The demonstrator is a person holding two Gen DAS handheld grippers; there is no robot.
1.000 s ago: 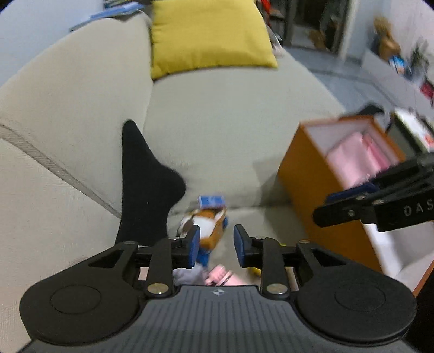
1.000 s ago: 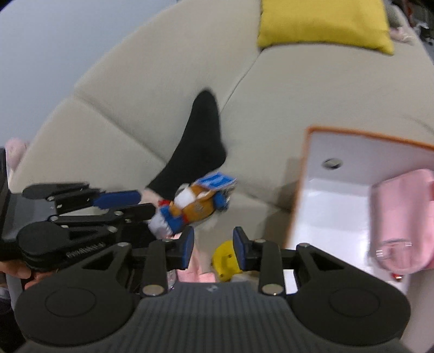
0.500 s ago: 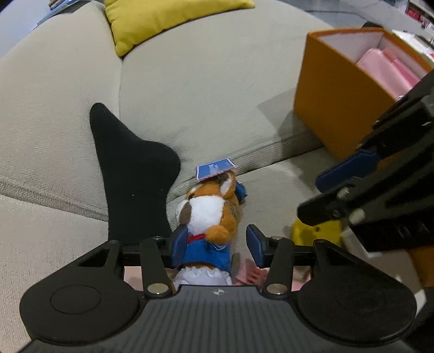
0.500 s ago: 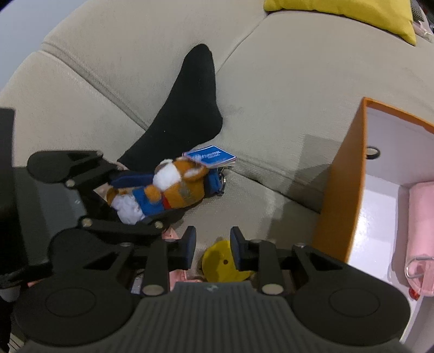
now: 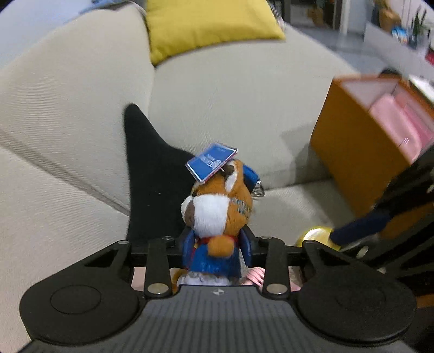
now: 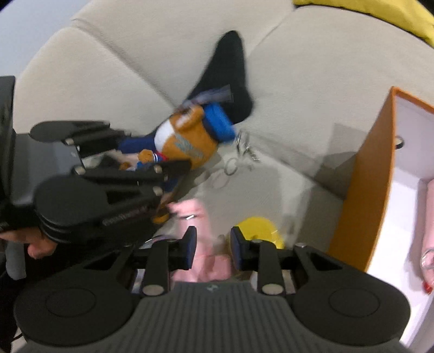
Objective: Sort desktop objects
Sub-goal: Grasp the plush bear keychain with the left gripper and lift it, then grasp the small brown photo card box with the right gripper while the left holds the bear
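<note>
My left gripper (image 5: 217, 245) is shut on a small plush toy (image 5: 219, 209), orange and white in a blue outfit with a blue tag and a keyring, and holds it off the sofa; it also shows in the right wrist view (image 6: 187, 138). My right gripper (image 6: 213, 245) is open over a pink item (image 6: 200, 217) with a yellow object (image 6: 260, 229) beside its right finger. The yellow object also shows in the left wrist view (image 5: 314, 235). A black sock (image 5: 152, 173) lies against the sofa back.
An orange box (image 5: 352, 152) with a white inside holds pink items at the right; it also shows in the right wrist view (image 6: 363, 190). A yellow cushion (image 5: 206, 24) rests on the beige sofa (image 5: 67, 103) behind.
My left gripper closed on the plush toy and lifted it off the seat. My right gripper came down over the pink item and the yellow object.
</note>
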